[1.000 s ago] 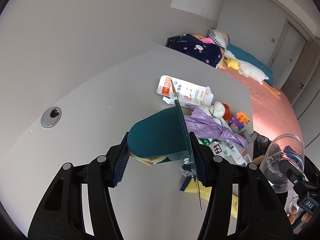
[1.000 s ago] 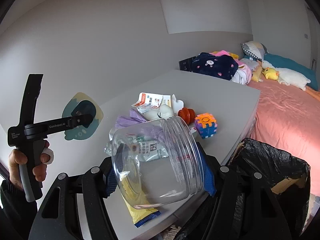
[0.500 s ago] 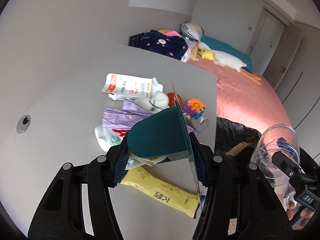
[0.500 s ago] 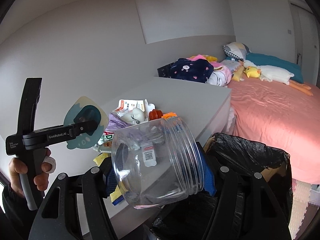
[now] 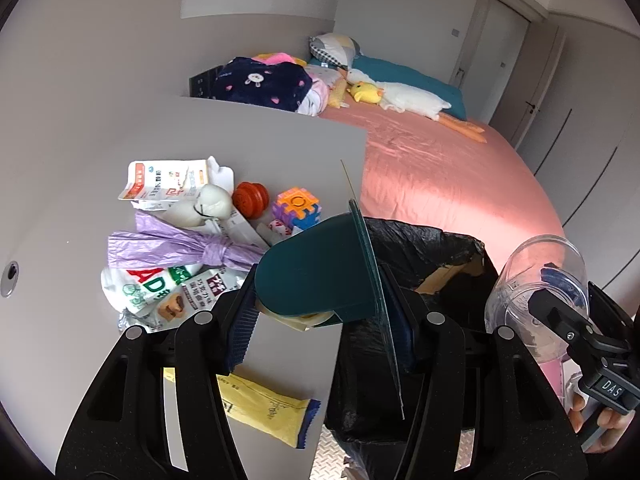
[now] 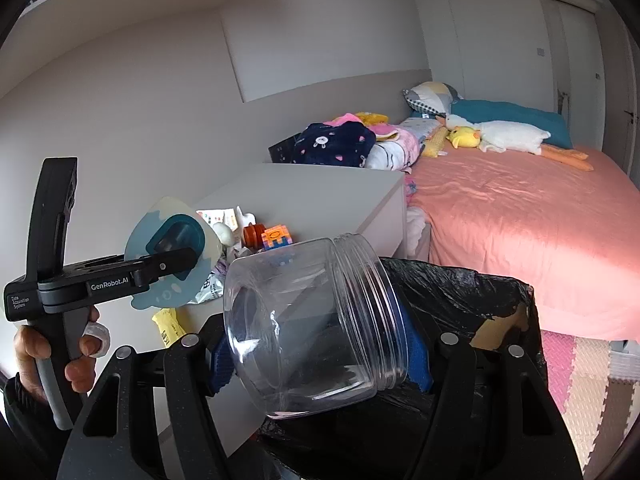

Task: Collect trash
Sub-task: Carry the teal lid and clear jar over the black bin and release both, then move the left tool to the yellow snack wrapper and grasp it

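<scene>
My left gripper (image 5: 320, 320) is shut on a teal plastic blister package (image 5: 316, 276) with a flat card backing, held over the desk's right edge, beside the black trash bag (image 5: 432, 252). It also shows in the right wrist view (image 6: 172, 256). My right gripper (image 6: 320, 344) is shut on a clear plastic jar (image 6: 316, 320), empty and lidless, tilted above the bag's opening (image 6: 460, 292). The jar also shows in the left wrist view (image 5: 536, 280). Wrappers lie on the grey desk (image 5: 240, 136): a yellow packet (image 5: 264, 404), a purple bag (image 5: 180, 244), white printed pouches (image 5: 160, 288).
A white printed pouch (image 5: 164, 180), a white plush toy (image 5: 204, 204), an orange spool (image 5: 250, 198) and a colourful puzzle cube (image 5: 298, 206) sit on the desk. A pink bed (image 6: 520, 216) with plush toys lies beyond. Foam floor mats (image 6: 580, 380) are at the right.
Both grippers have swung right, away from the desk toward the trash bag. The package now hangs at the desk's edge and the jar sits over the bag's opening.
</scene>
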The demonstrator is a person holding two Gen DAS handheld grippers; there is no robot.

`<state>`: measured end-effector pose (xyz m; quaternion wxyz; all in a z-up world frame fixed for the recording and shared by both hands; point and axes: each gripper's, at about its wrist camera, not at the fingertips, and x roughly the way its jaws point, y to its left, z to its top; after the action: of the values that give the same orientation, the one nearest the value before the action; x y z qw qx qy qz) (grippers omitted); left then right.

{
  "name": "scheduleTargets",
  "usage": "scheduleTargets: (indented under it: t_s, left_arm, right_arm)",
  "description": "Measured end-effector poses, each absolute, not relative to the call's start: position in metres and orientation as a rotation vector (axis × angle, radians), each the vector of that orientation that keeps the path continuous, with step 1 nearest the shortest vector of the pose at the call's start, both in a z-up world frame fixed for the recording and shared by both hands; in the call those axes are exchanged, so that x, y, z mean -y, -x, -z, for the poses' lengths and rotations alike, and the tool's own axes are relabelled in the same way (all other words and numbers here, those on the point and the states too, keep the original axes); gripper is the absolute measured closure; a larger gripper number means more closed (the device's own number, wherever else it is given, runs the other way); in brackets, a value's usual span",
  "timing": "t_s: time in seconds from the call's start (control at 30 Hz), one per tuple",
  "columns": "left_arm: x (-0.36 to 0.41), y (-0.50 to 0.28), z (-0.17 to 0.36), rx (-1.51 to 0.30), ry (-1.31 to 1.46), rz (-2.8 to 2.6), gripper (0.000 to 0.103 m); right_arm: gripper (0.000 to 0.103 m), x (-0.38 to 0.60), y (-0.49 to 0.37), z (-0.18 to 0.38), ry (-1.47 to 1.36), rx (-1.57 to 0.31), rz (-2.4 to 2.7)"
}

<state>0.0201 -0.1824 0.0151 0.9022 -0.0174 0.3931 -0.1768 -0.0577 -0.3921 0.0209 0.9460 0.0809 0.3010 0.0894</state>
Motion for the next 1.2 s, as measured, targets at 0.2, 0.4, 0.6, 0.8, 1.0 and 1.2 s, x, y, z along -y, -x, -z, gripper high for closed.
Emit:
scheduleTargets:
  t_s: [0.2, 0.4, 0.6, 0.8, 1.0, 1.2]
  left_arm:
    - [0.211, -0.017, -0.014, -0.821, -0.002, 0.422, 0.048]
    - [0.241, -0.013, -0.008, -0.846, -0.041, 0.482, 0.048]
    - [0.261, -0.02, -0.002, -0.874, -0.028, 0.525, 0.006]
    - [0.272, -0.022, 0.002, -0.887, -0.064, 0.502, 0.006]
    - [0.265, -0.019, 0.008, -0.893, -0.08, 0.466, 0.006]
    - [0.251, -0.016, 0.012, -0.9, -0.069, 0.426, 0.006]
  right_arm:
    - [0.035, 0.413, 0.064, -0.017, -0.184, -0.621, -0.128]
    - [0.035, 0.437, 0.063, -0.01, -0.22, -0.641, -0.054]
    - [0.023, 0.463, 0.055, -0.006, -0.255, -0.662, 0.057]
    - [0.013, 0.48, 0.052, 0.001, -0.267, -0.67, 0.127]
    - [0.013, 0.468, 0.049, 0.002, -0.258, -0.674, 0.087]
    - [0.013, 0.45, 0.046, 0.001, -0.236, -0.673, 0.036]
